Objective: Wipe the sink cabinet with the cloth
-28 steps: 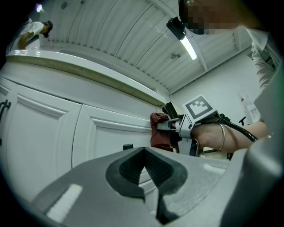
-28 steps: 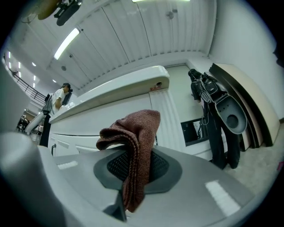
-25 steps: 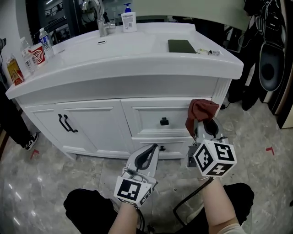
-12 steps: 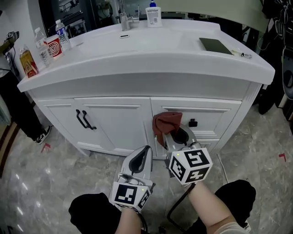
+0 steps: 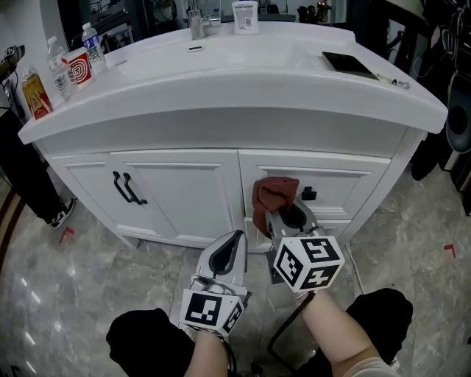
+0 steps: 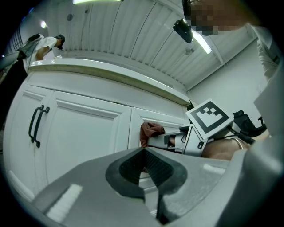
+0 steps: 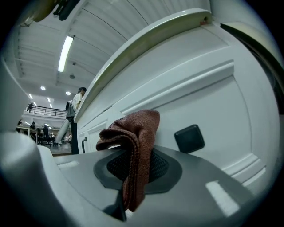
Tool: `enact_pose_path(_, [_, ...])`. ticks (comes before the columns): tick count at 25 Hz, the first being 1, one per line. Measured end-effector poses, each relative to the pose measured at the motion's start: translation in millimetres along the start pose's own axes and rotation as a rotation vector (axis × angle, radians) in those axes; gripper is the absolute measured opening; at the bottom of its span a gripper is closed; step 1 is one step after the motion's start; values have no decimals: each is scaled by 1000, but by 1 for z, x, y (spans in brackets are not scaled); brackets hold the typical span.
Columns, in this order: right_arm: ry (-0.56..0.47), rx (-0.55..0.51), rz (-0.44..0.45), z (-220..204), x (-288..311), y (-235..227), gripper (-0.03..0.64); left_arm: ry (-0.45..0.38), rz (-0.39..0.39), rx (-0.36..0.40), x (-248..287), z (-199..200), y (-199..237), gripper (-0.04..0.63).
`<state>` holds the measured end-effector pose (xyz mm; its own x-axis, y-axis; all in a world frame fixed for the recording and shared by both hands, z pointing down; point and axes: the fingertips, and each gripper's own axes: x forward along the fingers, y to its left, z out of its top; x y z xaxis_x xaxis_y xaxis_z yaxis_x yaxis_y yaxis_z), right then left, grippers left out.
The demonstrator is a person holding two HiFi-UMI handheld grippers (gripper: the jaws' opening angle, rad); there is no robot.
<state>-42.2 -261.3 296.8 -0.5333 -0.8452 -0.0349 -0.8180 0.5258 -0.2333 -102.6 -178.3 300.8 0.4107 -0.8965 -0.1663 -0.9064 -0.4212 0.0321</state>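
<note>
The right gripper [image 5: 285, 218] clamped a rust-brown cloth [image 5: 274, 193] at the white sink cabinet [image 5: 176, 193], beside its black square knob [image 5: 309, 194]. The left gripper's [image 5: 235, 243] fingers were closed, empty.

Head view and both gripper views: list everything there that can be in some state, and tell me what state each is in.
Left gripper: shut, nothing between its jaws.
Right gripper: shut on the cloth.
Cloth: bunched, clamped, seemingly touching the drawer front.
Cabinet doors: closed.
Drawer: closed.
Water bottle: upright, capped.
Pump bottle: upright.
</note>
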Motion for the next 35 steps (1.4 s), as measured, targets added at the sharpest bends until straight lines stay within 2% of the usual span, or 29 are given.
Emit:
enact_pose_path(8, [37,-21,-66,-3,-19,-25,80,-10,-59,-14,15,1,-28,0])
enact_pose_path(15, [-19,-67,-112,26,-46,-38,80,-13,-80,-26,24,-3,-40,0])
enact_pose_path(24, [-42,-109,-170,38,-64,-62,83,-6,-97,-31,33,-8,-51,0])
enact_pose_path(29, [-44,-80,-280,39,-72,-93,80,4,-111,-34,36,-10,-58,0])
enact_pose_path(32, [-39,-52,-275,36,-70,-104,80,13,-124,-34,39,-16,-62,0])
enact_pose_path(35, [-35,-83,-270,36,-69,-105,81,17,-126,-37,43,-24,-62,0])
